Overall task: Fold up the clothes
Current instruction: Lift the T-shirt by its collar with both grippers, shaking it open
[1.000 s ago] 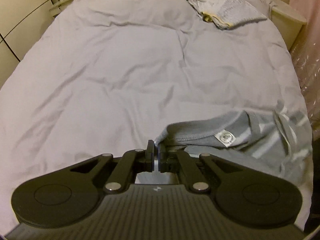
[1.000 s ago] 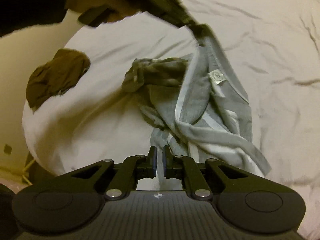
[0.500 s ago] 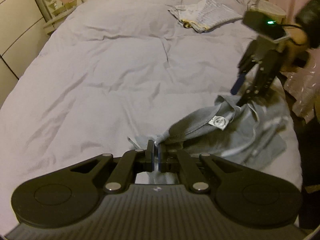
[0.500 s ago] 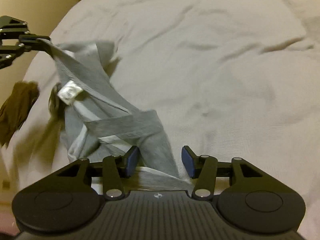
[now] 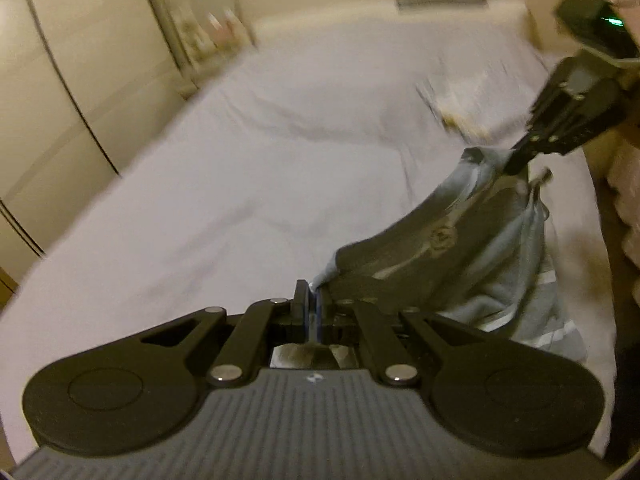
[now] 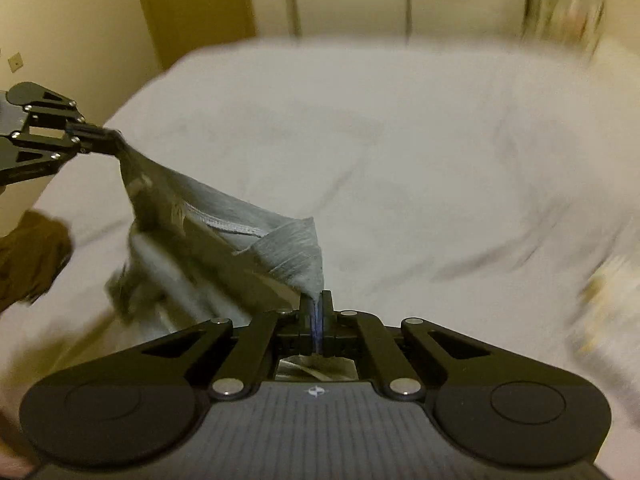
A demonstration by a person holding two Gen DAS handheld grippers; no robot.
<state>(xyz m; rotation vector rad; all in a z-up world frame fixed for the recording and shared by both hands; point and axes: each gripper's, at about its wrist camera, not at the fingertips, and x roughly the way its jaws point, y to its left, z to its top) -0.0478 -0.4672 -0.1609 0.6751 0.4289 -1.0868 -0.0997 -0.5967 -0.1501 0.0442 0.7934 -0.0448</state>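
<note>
Above a bed covered by a pale grey wrinkled sheet (image 5: 248,184), 2 black two-finger grippers, the left gripper (image 5: 311,298) and the right gripper (image 6: 317,305), each pinch an edge of a grey striped knit garment (image 5: 516,256), which hangs stretched between them, its lower folds drooping toward the sheet.

A wide bed (image 5: 248,184) under a pale, creased sheet. Far end, folded clothes (image 5: 460,104) lie on it, blurred. Near edge, a brown garment (image 6: 28,256) rests, and the grey striped garment (image 5: 520,280) trails onto the sheet.
</note>
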